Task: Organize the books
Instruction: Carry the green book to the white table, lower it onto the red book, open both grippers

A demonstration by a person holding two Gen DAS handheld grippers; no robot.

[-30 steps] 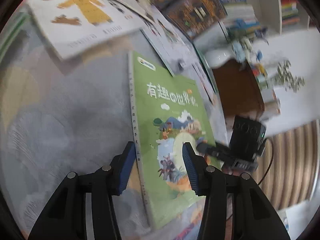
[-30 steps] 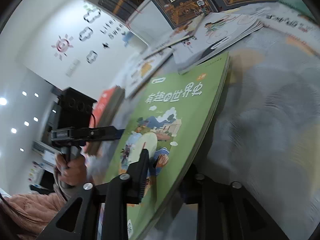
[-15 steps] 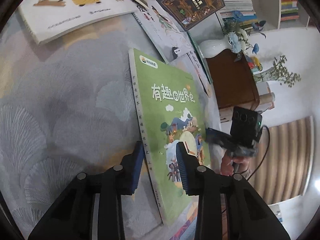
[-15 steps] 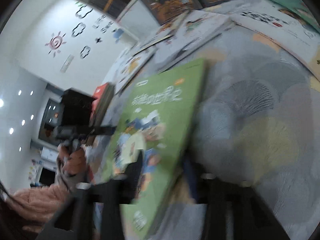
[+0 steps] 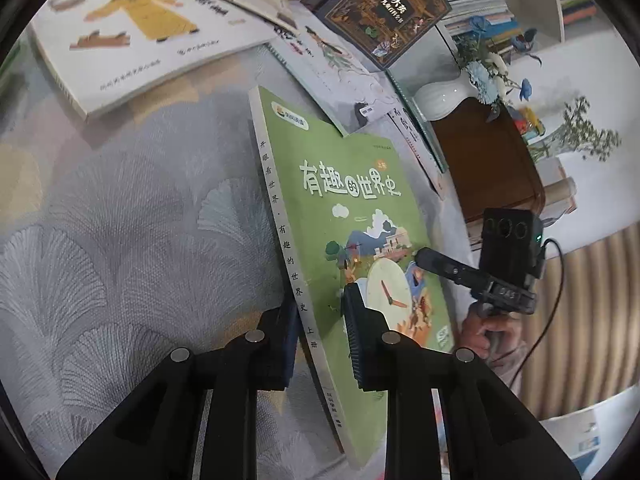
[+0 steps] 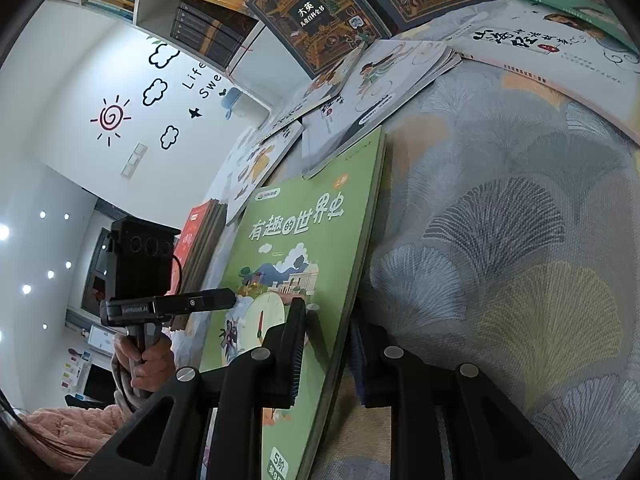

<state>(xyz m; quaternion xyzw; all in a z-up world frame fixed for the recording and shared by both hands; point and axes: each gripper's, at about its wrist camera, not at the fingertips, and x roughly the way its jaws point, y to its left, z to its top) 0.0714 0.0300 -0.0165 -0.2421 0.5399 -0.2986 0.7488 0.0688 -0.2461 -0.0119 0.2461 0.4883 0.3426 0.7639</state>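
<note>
Leaf-patterned tablecloth (image 5: 120,240) is carrying scattered picture books (image 5: 132,40). Green book (image 5: 352,216) is lying on it, near edge overhanging. Left gripper (image 5: 320,336) is closing on its spine edge, narrow; right gripper (image 6: 328,352) is clamping the opposite long edge, narrow.

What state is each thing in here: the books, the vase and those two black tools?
green book: closed, cover up, far corner tucked under a white book.
left tool: jaws closing on the green book's spine edge.
right tool: clamped on the green book's opposite long edge.
dark book: closed, cover up.
vase: upright, holding flowers.
</note>
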